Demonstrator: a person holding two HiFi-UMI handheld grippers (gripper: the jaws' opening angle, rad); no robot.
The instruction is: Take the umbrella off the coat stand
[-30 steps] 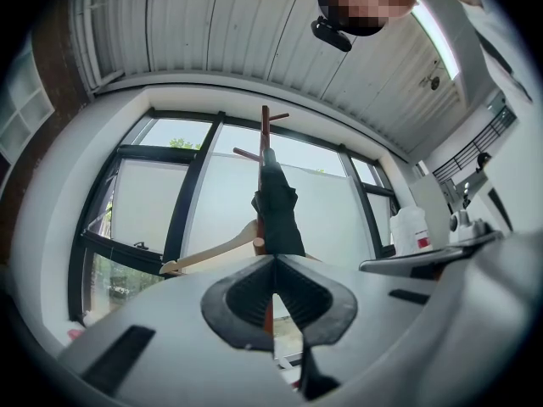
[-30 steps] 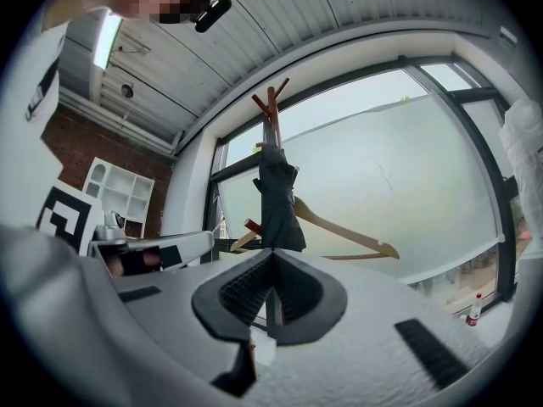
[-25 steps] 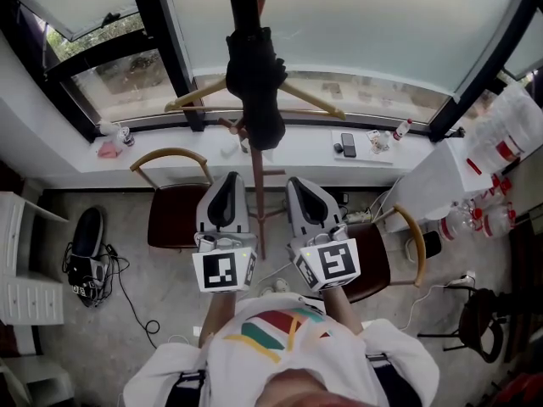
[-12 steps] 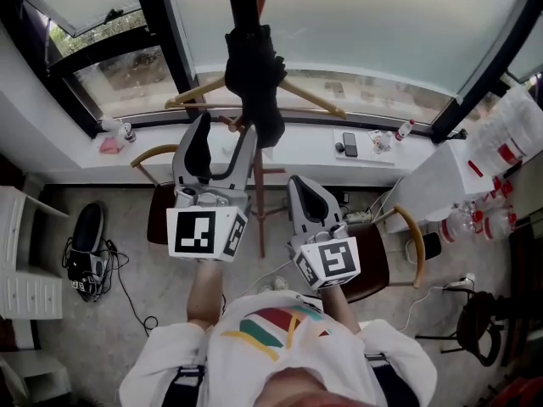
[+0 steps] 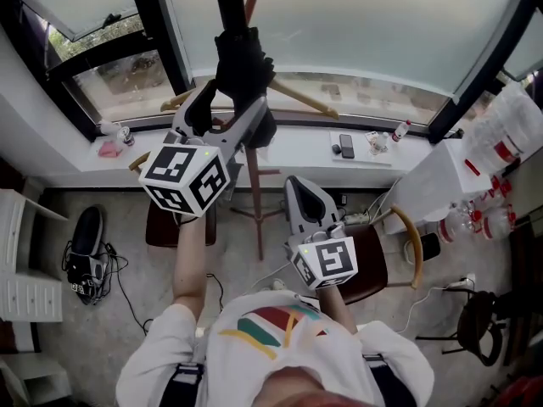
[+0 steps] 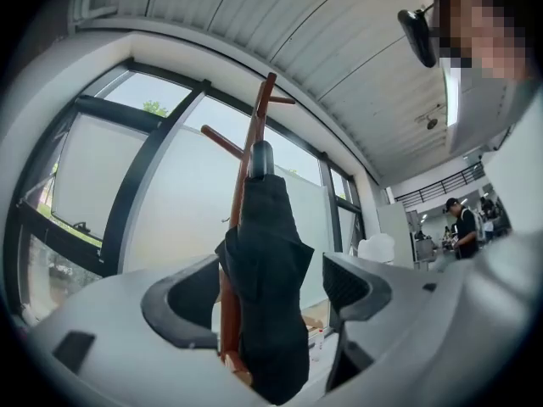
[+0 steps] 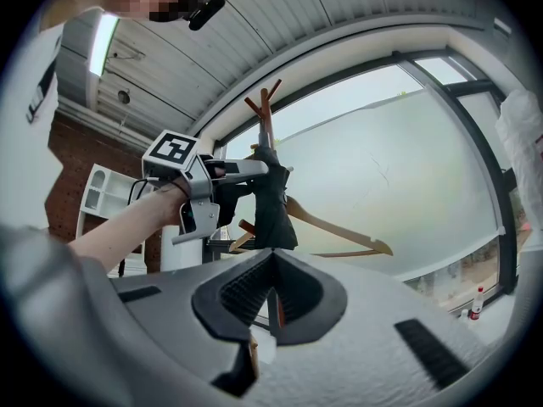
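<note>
A folded black umbrella (image 5: 242,58) hangs from the top of the brown wooden coat stand (image 5: 257,202) by the window. My left gripper (image 5: 231,100) is raised to it, its jaws opening. In the left gripper view the umbrella (image 6: 267,261) hangs between the two pads (image 6: 191,299) with a gap on each side, the stand's pole (image 6: 248,142) just behind it. My right gripper (image 5: 299,185) stays low in front of the stand, shut, with nothing in it. From the right gripper view (image 7: 271,265) the umbrella (image 7: 273,202) shows ahead, with the left arm reaching to it.
A wooden hanger (image 5: 305,98) hangs on the stand behind the umbrella. Two chairs (image 5: 174,155) (image 5: 407,236) flank the pole. The window sill (image 5: 288,155) holds a phone (image 5: 349,146) and small bottles. A white shelf (image 5: 25,261) stands left, a table with bottles (image 5: 501,168) right.
My left gripper rose from beside the right one up to the umbrella, and its jaws went from shut to wide apart around it. The right gripper has not moved.
</note>
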